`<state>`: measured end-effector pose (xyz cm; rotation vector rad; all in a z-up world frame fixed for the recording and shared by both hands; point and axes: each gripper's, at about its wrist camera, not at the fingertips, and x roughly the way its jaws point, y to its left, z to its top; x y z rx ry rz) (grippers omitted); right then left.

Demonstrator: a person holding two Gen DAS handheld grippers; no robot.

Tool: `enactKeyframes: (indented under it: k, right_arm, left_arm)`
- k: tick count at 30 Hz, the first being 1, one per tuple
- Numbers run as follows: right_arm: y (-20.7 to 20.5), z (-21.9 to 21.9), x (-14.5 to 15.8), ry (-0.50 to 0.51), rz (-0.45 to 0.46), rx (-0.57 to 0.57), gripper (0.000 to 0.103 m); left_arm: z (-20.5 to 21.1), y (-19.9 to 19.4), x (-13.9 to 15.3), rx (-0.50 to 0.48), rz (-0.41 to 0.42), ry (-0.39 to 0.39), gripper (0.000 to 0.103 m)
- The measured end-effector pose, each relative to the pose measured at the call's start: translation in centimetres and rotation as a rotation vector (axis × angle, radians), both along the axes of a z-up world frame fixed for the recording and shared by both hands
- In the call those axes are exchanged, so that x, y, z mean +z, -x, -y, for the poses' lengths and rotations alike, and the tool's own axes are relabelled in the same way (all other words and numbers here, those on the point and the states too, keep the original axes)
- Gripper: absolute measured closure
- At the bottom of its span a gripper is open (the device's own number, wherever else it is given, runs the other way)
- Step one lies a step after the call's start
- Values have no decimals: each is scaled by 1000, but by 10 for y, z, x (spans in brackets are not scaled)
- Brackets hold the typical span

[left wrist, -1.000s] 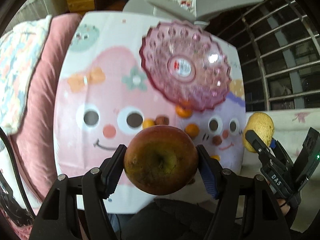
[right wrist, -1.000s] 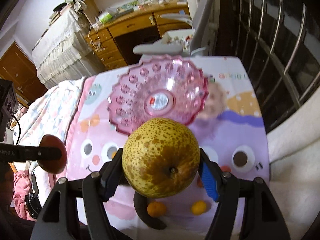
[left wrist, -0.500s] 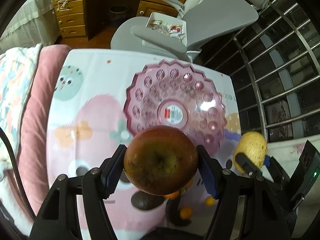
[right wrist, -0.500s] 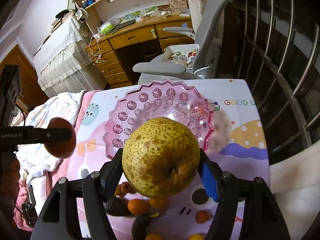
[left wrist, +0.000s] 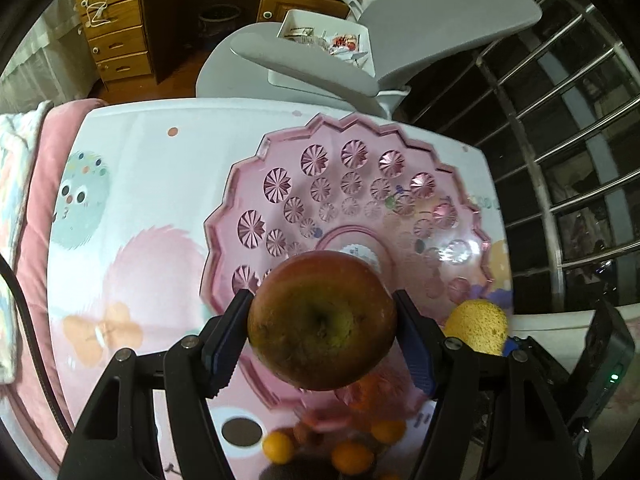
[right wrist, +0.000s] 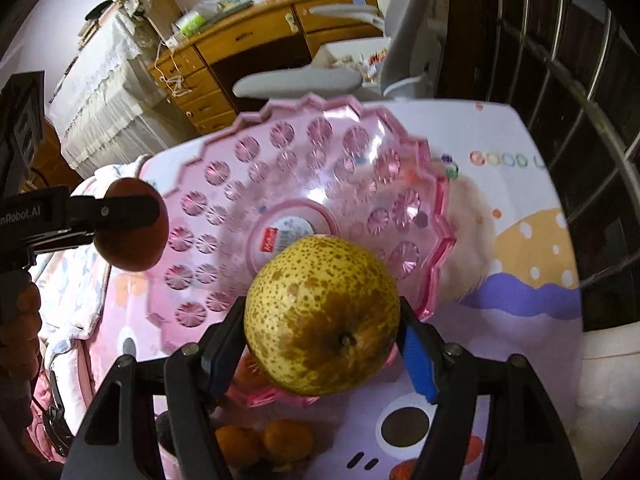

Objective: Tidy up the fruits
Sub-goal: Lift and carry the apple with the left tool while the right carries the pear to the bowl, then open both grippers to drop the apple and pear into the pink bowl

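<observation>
My left gripper (left wrist: pixel 322 332) is shut on a red-brown apple (left wrist: pixel 322 320), held over the near part of the pink scalloped glass bowl (left wrist: pixel 352 184). My right gripper (right wrist: pixel 322 336) is shut on a speckled yellow pear (right wrist: pixel 322 326), above the bowl's (right wrist: pixel 320 168) near edge. In the left wrist view the pear (left wrist: pixel 478 330) shows low right of the apple. From the right wrist camera the apple (right wrist: pixel 132 226) appears at the left, above the bowl's rim. The bowl holds no fruit.
The bowl stands on a low table with a cartoon-print cloth (left wrist: pixel 152 160). Small oranges (left wrist: pixel 352 454) and dark fruits lie near the front edge. A grey office chair (left wrist: pixel 360 40), a wooden desk (right wrist: pixel 256 40), a metal window grille (left wrist: pixel 568 120) and pink bedding (left wrist: pixel 36 184) surround the table.
Both grippers have moved forward and down toward the bowl, which now looks larger and nearer. The small oranges have slipped toward the bottom of both views. Both grips are unchanged.
</observation>
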<state>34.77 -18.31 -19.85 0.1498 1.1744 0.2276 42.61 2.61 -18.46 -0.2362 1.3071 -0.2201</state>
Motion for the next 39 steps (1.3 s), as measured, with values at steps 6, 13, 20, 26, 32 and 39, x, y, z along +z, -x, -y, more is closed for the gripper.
enactKeyframes:
  k: [6, 13, 20, 26, 32, 39]
  right_arm:
    - [-11, -10, -15, 18, -14, 40, 32]
    - [-16, -14, -19, 22, -24, 53, 32]
    - [-16, -14, -16, 20, -25, 43, 32]
    - [-14, -8, 11, -6, 51, 19, 31]
    - [-4, -11, 29, 8, 76, 18, 31]
    - [30, -11, 51, 3, 104, -6, 31]
  left_arm:
    - [12, -12, -24, -20, -1, -65, 35]
    - [18, -18, -38, -27, -19, -105, 35]
    - [16, -16, -32, -23, 12, -90, 26]
    - [13, -10, -12, -23, 40, -98, 18]
    - [5, 8, 14, -3, 77, -107, 18]
    - [-3, 45, 42, -5, 106, -99, 18]
